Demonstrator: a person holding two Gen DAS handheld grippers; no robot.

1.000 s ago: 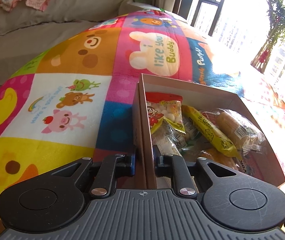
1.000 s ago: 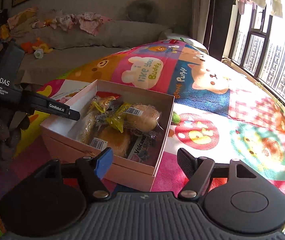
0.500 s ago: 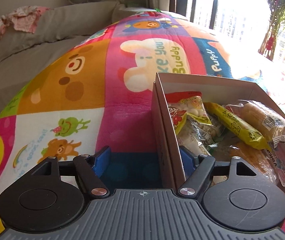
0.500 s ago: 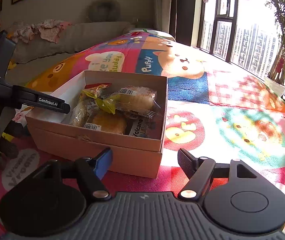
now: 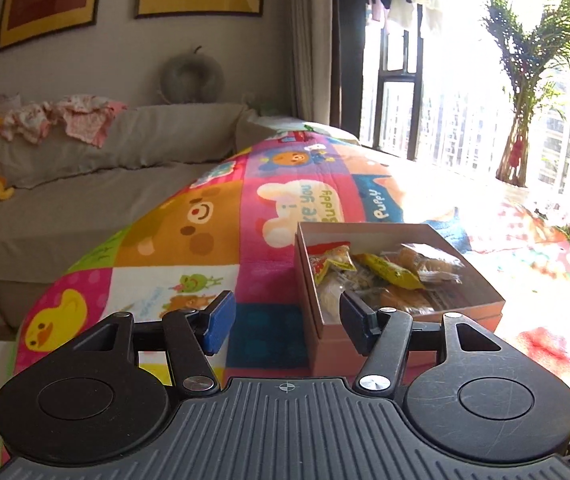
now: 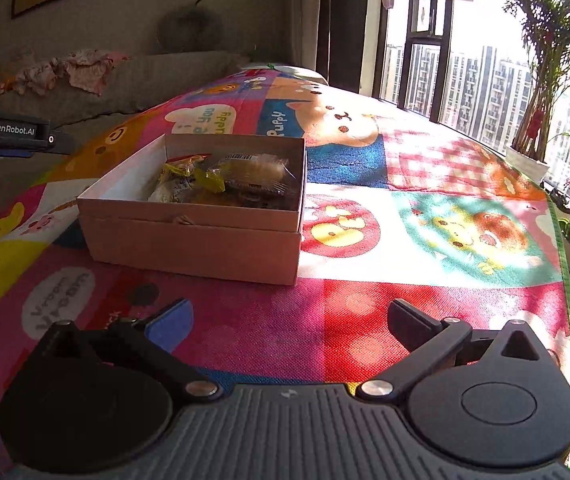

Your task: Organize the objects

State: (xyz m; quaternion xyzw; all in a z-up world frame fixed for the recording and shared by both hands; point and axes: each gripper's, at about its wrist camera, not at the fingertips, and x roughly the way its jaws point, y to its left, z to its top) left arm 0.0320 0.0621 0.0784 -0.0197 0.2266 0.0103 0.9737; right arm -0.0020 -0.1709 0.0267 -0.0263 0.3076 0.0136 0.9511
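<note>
The cardboard box (image 6: 205, 224) of wrapped snacks (image 6: 225, 184) sits open on the cartoon play mat (image 6: 405, 240), towards the mat's sofa-side edge; the left gripper (image 5: 285, 316) hangs just short of the box's near corner, its jaws apart after narrowing a little, gripping nothing; the right gripper (image 6: 289, 320) sits back over bare mat, its jaws having just spread fully wide, empty.

The right gripper (image 6: 289, 316) is hanging over the colourful mat (image 6: 405, 240), jaws just opened wide and empty, the snack-filled box (image 6: 193, 236) lying beyond, far left.
</note>
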